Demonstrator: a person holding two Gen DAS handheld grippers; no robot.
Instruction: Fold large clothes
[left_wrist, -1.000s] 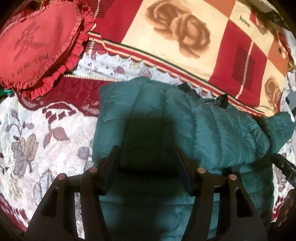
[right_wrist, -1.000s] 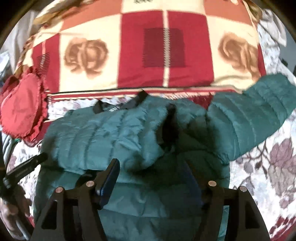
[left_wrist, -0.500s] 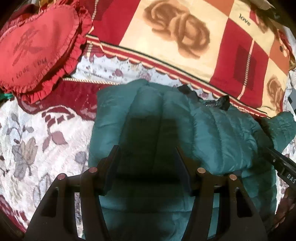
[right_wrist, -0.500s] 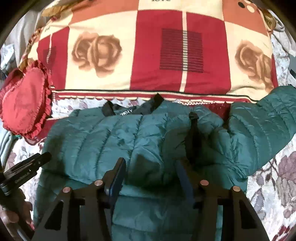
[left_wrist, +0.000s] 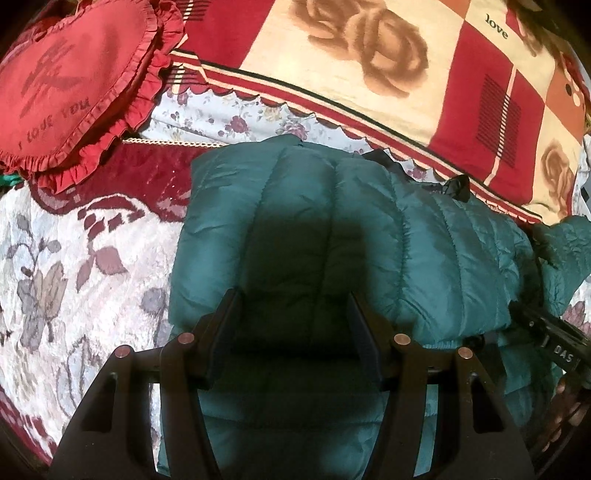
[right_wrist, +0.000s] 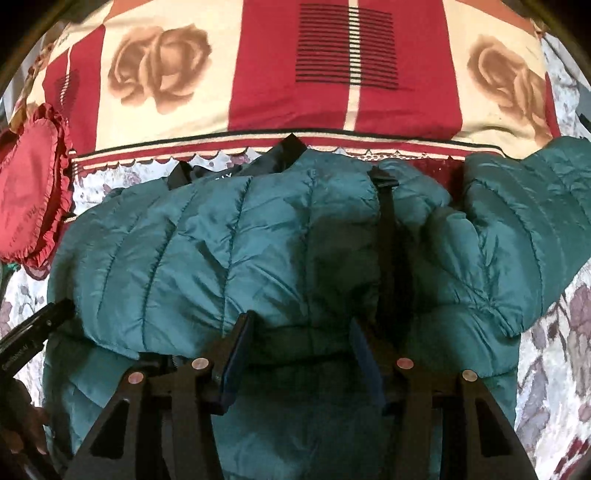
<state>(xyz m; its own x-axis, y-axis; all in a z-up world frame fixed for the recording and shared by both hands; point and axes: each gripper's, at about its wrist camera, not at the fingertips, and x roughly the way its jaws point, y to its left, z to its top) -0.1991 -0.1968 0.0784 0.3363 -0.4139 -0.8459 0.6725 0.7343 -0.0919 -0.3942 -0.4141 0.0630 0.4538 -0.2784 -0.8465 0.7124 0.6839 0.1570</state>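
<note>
A teal quilted puffer jacket lies spread on the bed, with its black collar at the far side. One side is folded over the body; the other sleeve stretches out to the right. My left gripper hangs open just above the jacket's left part and casts a shadow on it. My right gripper stands half open over the folded panel's lower edge, with fabric beneath its fingers but nothing pinched. Each gripper shows at the edge of the other's view.
A red heart-shaped frilled pillow lies at the far left. A red and cream rose-patterned blanket runs along the back. The floral bedspread shows on both sides of the jacket. A hand holds the left gripper.
My right gripper has come down closer to the jacket and its jaws have narrowed. The left gripper has sunk slightly and keeps the same opening.
</note>
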